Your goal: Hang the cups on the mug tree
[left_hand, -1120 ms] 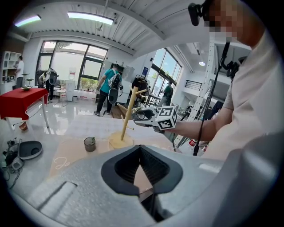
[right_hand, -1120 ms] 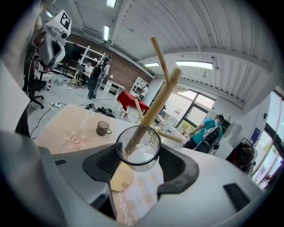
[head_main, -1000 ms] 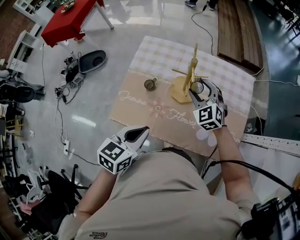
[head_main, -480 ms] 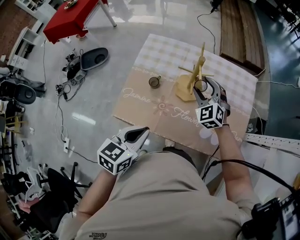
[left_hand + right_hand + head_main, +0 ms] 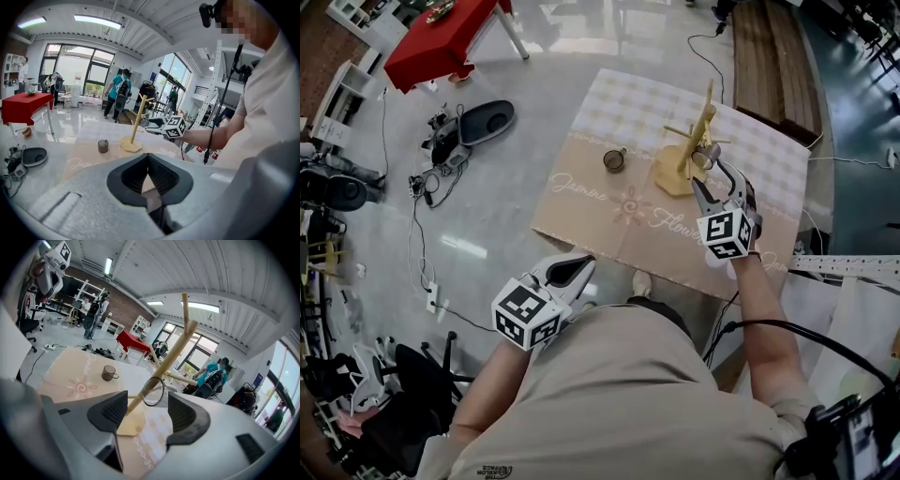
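Note:
A wooden mug tree (image 5: 695,139) stands on a beige mat-covered table (image 5: 581,202); it also shows in both gripper views as the mug tree (image 5: 137,119) and the mug tree (image 5: 176,355). My right gripper (image 5: 712,171) is shut on a clear glass cup (image 5: 705,157) held right beside the tree's lower pegs. In the right gripper view the clear cup (image 5: 153,391) sits between the jaws of the right gripper (image 5: 147,401), its rim against the trunk. A brown cup (image 5: 614,160) stands on the mat left of the tree. My left gripper (image 5: 581,264) hangs shut and empty near my body, off the table.
A red table (image 5: 441,37) stands at the far left, with cables and dark gear (image 5: 473,122) on the floor beside it. A wooden bench (image 5: 769,56) runs behind the table. An office chair (image 5: 394,403) is at lower left. People stand far off.
The right gripper has carried the clear cup farther away and up, closer to the tree's pegs. The left gripper has hardly shifted in view and stays shut.

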Available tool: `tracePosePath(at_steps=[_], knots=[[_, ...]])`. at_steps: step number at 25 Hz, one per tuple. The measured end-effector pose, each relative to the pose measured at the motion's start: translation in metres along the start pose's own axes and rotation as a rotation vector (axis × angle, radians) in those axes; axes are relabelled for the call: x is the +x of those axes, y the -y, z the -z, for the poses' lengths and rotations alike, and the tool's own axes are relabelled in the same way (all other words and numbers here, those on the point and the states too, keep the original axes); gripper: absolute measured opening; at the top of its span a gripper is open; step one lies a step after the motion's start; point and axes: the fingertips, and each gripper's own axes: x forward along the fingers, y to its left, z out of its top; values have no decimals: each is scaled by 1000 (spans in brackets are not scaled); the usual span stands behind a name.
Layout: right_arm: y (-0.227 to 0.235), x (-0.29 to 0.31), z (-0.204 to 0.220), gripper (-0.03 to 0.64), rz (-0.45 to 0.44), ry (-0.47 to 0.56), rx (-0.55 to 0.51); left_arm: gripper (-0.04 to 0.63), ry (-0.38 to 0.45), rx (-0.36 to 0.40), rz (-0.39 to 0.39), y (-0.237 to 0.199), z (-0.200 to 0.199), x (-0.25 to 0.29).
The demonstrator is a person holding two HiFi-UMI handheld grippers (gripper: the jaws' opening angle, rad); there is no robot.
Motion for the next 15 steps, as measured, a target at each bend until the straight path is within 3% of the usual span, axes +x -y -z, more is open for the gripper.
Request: tracePosePath(at_steps=[3,7,15], knots=[[-11,-17,-2,276,8,-12,75,9,7,10,26,1,5,-11],[-38,-46,-8,251,-3,-20,254,8,16,20,65,1,14,-26],[-117,-121,-34,53,-78,-32,496,8,26,30,175,15,35,-58]])
